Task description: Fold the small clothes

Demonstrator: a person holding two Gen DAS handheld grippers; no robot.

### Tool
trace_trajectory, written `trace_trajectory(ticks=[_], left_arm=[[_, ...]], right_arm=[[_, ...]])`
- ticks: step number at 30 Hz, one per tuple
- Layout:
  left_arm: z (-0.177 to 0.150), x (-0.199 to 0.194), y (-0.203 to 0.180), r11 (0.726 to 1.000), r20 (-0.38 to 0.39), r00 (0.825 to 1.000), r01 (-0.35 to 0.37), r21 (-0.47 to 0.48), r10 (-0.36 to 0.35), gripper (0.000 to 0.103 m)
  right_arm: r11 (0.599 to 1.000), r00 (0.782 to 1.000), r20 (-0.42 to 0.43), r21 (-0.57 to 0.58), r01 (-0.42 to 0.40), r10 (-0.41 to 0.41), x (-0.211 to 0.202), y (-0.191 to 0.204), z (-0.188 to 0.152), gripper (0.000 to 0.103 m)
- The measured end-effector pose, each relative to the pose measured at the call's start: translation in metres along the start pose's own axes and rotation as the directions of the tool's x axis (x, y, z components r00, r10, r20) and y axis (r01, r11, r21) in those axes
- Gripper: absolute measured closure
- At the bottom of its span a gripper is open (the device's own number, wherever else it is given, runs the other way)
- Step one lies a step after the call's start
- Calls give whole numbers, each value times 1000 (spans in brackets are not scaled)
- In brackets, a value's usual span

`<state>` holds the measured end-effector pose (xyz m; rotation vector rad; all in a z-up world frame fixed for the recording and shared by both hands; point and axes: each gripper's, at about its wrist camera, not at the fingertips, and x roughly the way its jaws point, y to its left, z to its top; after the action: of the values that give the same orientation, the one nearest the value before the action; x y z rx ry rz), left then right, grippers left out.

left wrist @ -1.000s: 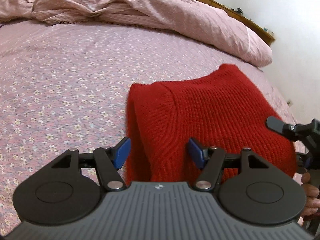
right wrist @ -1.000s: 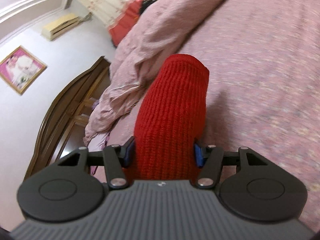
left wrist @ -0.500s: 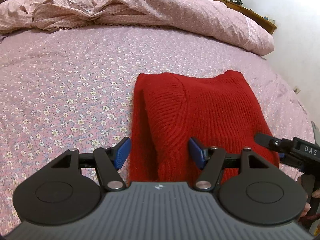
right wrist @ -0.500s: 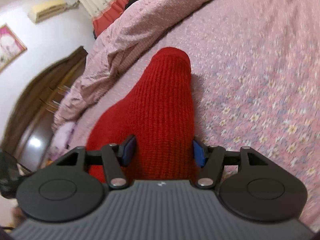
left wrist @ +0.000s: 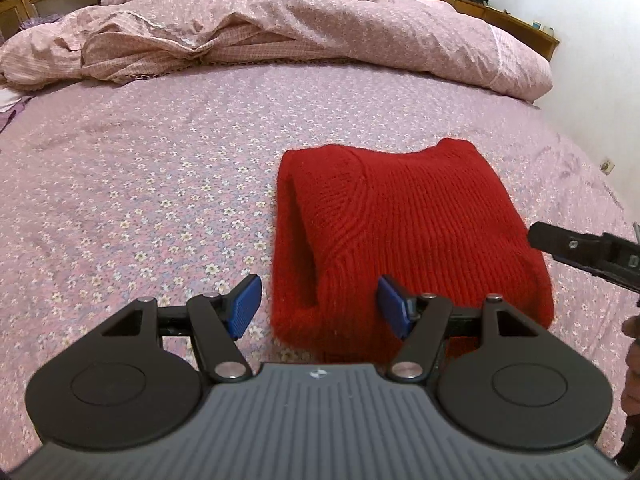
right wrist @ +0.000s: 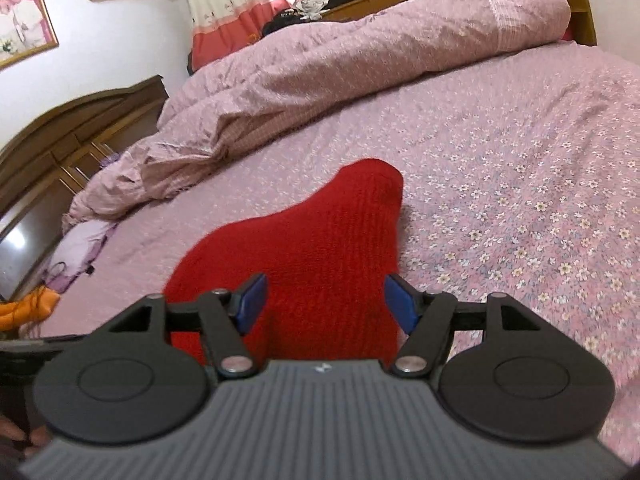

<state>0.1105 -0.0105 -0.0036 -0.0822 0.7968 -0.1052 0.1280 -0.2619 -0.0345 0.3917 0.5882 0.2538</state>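
Note:
A red knitted garment [left wrist: 400, 232] lies folded into a thick bundle on the flowered bed sheet [left wrist: 140, 184]. My left gripper [left wrist: 318, 306] is open just in front of its near left corner, its blue pads apart and holding nothing. My right gripper [right wrist: 322, 304] is open too, with the garment [right wrist: 312, 248] lying between and beyond its pads, which do not pinch it. The right gripper's black finger also shows at the right edge of the left wrist view [left wrist: 580, 248].
A bunched pink duvet [left wrist: 280, 36] lies along the far side of the bed. A wooden headboard [right wrist: 80, 128] stands at the left of the right wrist view, with a lilac cloth [right wrist: 80, 248] and an orange item [right wrist: 24, 312] near it.
The garment, held up by the right gripper a second ago, now lies flat on the bed. The right gripper has let go and opened. Both grippers have drawn back a little.

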Motion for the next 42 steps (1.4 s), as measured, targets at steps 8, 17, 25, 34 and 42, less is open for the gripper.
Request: trace_trajectory(ticks=[8,17,25,34,42], left_arm=[[-12,-20,-8,999,-18,999,-43,1,43,27],[-29,-25,-25,998,-66,996,-59,37,61,16],[-35,-13,-27,997,-110,991,-72,37,76,12],[-41,-2,-29,996,-145,986,-79,48,85,12],[-43,3,-30,995,-162,983,-80,52,87,12]], right_arm=[[1000,1000,28,19,-9,8,-35,15,-8,32],[997,997,-40,-34,65,-66,-43,25,-33,31],[992,990,-97,-85,93,-101,-37,32,-49,31],[989,985,-125,-102,109,-122,-28,35,-55,31],[989,981,-150,-91,113,-125,-24,33,-59,31]])
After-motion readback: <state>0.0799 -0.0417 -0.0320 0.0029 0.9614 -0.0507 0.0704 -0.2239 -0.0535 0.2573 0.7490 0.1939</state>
